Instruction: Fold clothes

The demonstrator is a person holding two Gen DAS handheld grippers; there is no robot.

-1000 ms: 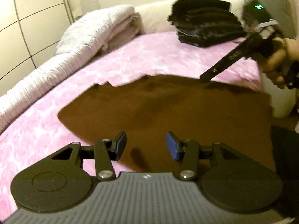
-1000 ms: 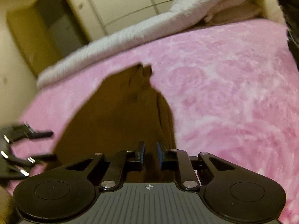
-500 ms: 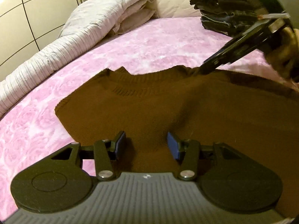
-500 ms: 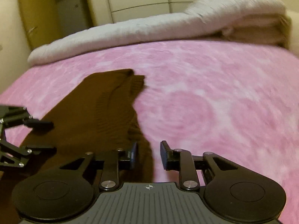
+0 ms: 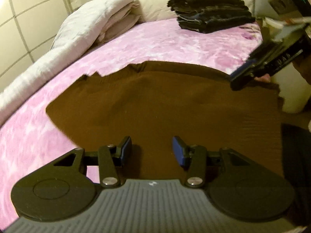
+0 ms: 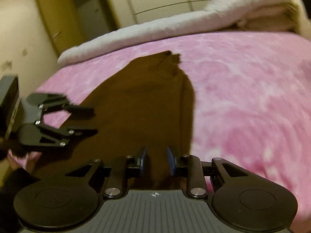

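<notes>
- The brown sweater (image 5: pixel 165 104) lies spread flat on the pink bed (image 5: pixel 155 40), ready for folding.
- Left gripper (image 5: pixel 151 149) closing over it, right gripper (image 6: pixel 155 161) parted; neither grasps anything.

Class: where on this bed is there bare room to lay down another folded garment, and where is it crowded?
Free: the pink bedspread between the brown sweater and the dark folded stack, and the wide pink stretch right of the sweater in the right wrist view. Crowded: the far edge, taken by the rolled white duvet and the stack.
</notes>
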